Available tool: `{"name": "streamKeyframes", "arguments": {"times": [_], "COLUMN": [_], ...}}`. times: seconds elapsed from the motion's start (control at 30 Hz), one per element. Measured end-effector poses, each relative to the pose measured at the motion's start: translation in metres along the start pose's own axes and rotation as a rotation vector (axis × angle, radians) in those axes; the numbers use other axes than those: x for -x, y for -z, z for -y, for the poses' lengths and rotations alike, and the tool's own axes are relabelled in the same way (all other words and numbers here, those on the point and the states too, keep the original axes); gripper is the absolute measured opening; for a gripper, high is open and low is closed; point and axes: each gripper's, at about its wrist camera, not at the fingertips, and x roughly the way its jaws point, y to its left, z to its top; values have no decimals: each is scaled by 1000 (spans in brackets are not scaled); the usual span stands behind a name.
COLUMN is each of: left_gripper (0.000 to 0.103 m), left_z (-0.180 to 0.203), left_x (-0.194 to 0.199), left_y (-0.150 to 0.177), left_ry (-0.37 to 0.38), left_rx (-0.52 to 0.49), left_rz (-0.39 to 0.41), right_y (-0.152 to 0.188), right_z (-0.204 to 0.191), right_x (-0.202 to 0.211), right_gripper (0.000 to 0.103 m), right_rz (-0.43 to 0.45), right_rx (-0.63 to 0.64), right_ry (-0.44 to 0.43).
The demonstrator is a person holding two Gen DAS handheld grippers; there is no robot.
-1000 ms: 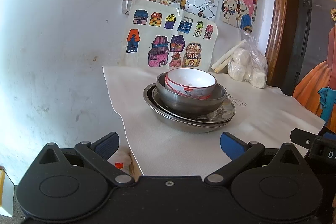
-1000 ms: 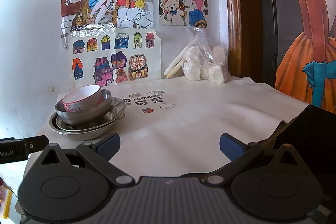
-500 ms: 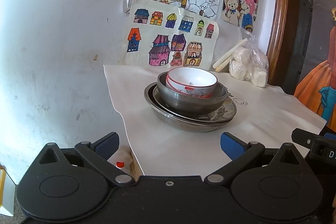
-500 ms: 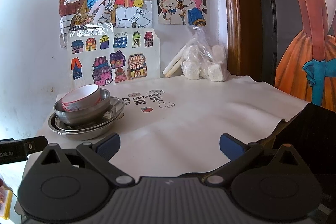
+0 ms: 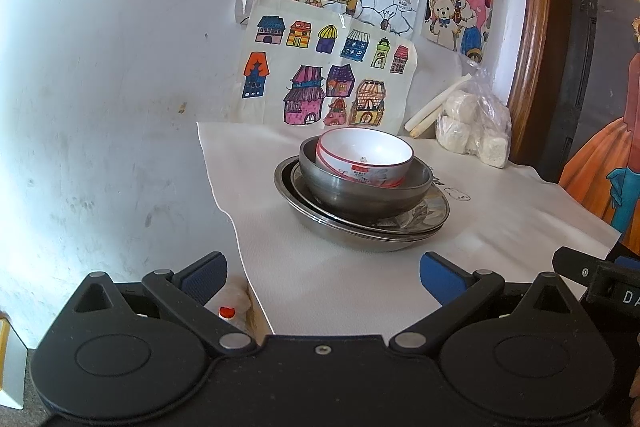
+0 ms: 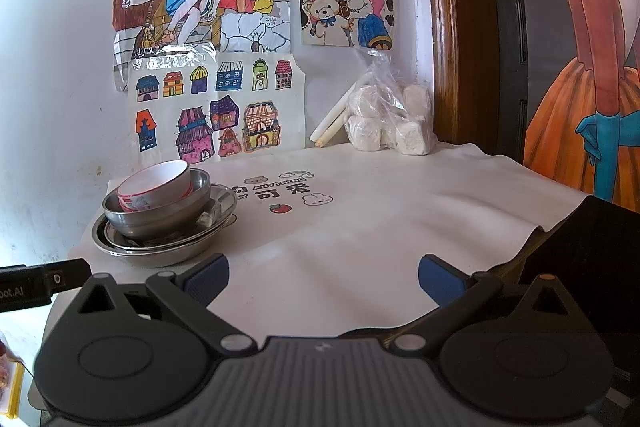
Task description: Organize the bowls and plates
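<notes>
**Both grippers empty, dishes stacked at the table's left end**

The left gripper (image 5: pixel 322 273) hangs with its blue-padded fingers (image 5: pixel 439 277) spread wide, nothing between them. The right gripper (image 6: pixel 323 273) is likewise parted and empty. Ahead of the left gripper, apart from it, sits the stack: a white bowl (image 5: pixel 366 157) tilted inside a steel bowl (image 5: pixel 360 191), which rests on nested steel plates (image 5: pixel 352 231). All stand on the white tablecloth (image 6: pixel 380 227) near its left edge. A plastic bag (image 6: pixel 390 121) of pale lumps leans against the wall at the back.
</notes>
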Motion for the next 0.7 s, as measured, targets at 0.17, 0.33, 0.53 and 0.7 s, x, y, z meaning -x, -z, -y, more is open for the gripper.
{"name": "streamKeyframes", "arguments": {"times": [0.17, 0.33, 0.53, 0.7], "left_gripper": [102, 102, 102, 102], "left_z": [0, 1, 1, 1], "left_x": [0, 0, 0, 0], "left_y": [0, 0, 0, 0], "left_ry": [0, 0, 0, -1], "left_rx": [1, 2, 3, 3], "left_rz": [1, -1, -4, -4], "right_y": [0, 0, 0, 2], "right_z": [0, 0, 0, 0], "right_x": [0, 0, 0, 0], "right_gripper": [103, 103, 103, 103], "right_rz": [0, -1, -2, -5], "right_rx": [0, -1, -1, -2], "right_ry": [0, 0, -1, -1]}}
